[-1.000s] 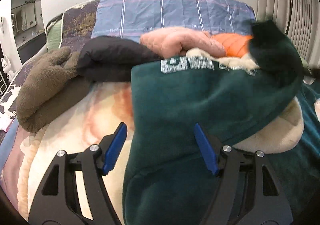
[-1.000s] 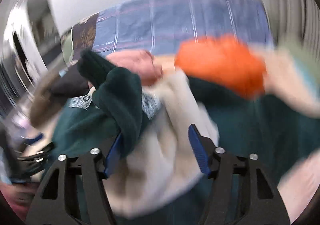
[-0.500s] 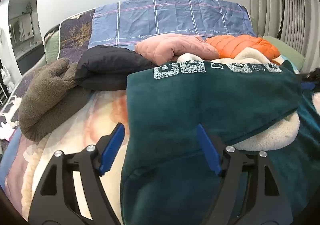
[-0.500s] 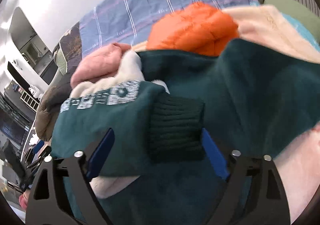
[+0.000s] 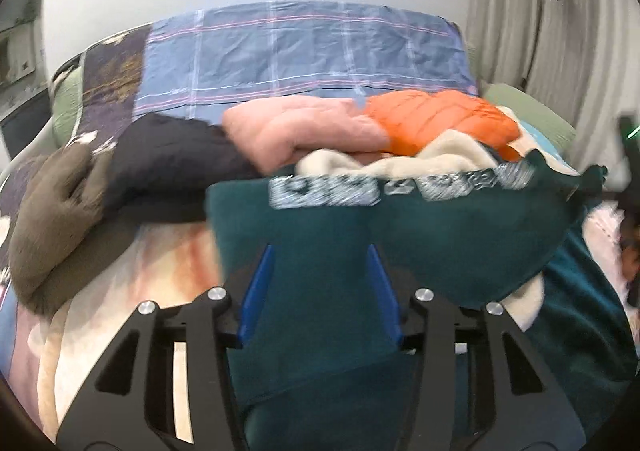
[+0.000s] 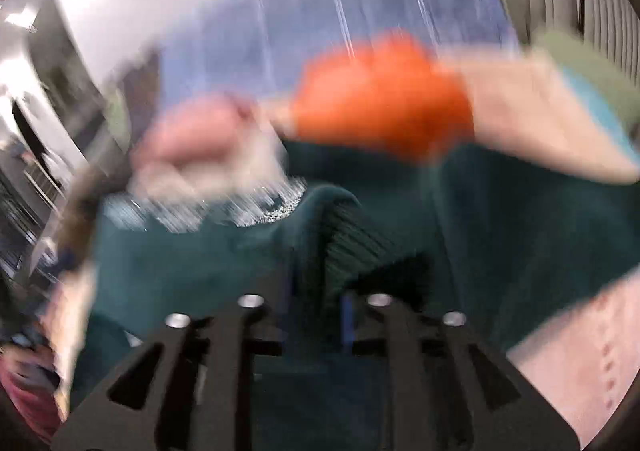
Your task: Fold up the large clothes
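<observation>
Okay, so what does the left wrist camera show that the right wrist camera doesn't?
Only the left wrist view shows the left gripper, jaws apart over the green sweatshirt, plus a black jacket and brown fleece. Only the right wrist view shows the right gripper pinching the sweatshirt's ribbed cuff. Both show the sweatshirt, the orange jacket and the pink garment.
</observation>
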The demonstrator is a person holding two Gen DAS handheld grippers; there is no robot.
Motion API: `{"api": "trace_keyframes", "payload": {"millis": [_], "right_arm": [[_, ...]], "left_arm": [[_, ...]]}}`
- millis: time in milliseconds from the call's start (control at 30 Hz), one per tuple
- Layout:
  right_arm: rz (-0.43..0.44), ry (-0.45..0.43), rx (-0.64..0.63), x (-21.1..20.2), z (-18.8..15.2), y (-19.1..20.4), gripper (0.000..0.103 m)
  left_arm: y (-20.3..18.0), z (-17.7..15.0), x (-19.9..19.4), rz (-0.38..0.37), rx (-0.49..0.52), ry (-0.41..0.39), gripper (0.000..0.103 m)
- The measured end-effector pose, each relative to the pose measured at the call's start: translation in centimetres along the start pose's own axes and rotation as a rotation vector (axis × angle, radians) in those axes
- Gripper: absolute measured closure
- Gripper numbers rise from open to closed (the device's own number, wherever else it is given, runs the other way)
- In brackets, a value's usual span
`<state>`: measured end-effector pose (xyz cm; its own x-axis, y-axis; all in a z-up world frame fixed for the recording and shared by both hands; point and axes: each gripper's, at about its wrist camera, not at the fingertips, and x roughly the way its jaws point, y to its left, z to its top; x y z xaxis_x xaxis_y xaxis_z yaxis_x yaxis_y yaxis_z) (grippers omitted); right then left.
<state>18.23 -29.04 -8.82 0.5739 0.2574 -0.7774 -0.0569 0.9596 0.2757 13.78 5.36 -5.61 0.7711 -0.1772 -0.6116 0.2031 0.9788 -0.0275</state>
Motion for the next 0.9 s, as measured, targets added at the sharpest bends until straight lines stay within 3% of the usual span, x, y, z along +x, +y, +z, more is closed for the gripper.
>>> {"api": "trace_keyframes", "payload": {"millis": [33, 100, 233, 300, 367, 467, 500, 567, 733, 833, 900], "right_arm": [[0.012, 0.04, 0.058, 1.2, -0.8, -1.3, 0.061], [0.033, -0.01, 0.106, 0.4, -1.3, -2.1, 0.054], [-0.039, -0.184, 0.006, -3.7, -0.3, 0.1, 0.055], [0.021, -0.248, -0.062, -4.8, 0.0, 1.7, 0.059], [0.106, -0.232, -0.106, -4.2, 0.0, 2.7, 0.059], [0.078, -0.039, -0.119, 1.6, -0.9, 3.2, 0.059], [0.083, 0.051, -0.105, 4.7, -1.7, 2.7, 0.059], [0.093, 0.001, -0.109, 6.5, -2.7, 2.3, 0.059], [0.112, -0.008, -0.1, 5.2, -2.6, 2.3, 0.057], [0.197, -0.053, 0.002, 1.9, -1.8, 0.8, 0.051], [0.194, -0.171, 0.062, -2.0, -0.9, -2.1, 0.045]], "left_arm": [[-0.6, 0.2, 0.4, -0.011, 0.016, 0.008, 0.055], [-1.9, 0.7, 1.4, -0.037, 0.036, 0.035, 0.055], [-3.9, 1.8, 3.4, -0.081, 0.054, 0.062, 0.054], [-5.0, 2.4, 4.7, -0.113, 0.054, 0.074, 0.051], [-6.1, 2.4, 6.5, -0.145, 0.039, 0.114, 0.035], [-7.6, -0.1, 10.7, -0.084, 0.08, 0.2, 0.027], [-8.1, -1.4, 11.6, -0.063, 0.116, 0.181, 0.027], [-8.3, -2.8, 11.7, -0.05, 0.138, 0.106, 0.025], [-8.2, -2.9, 11.5, -0.056, 0.125, 0.098, 0.025], [-8.1, -3.1, 11.5, -0.039, 0.13, 0.087, 0.023], [-8.0, -3.0, 11.4, -0.038, 0.128, 0.087, 0.022]]}}
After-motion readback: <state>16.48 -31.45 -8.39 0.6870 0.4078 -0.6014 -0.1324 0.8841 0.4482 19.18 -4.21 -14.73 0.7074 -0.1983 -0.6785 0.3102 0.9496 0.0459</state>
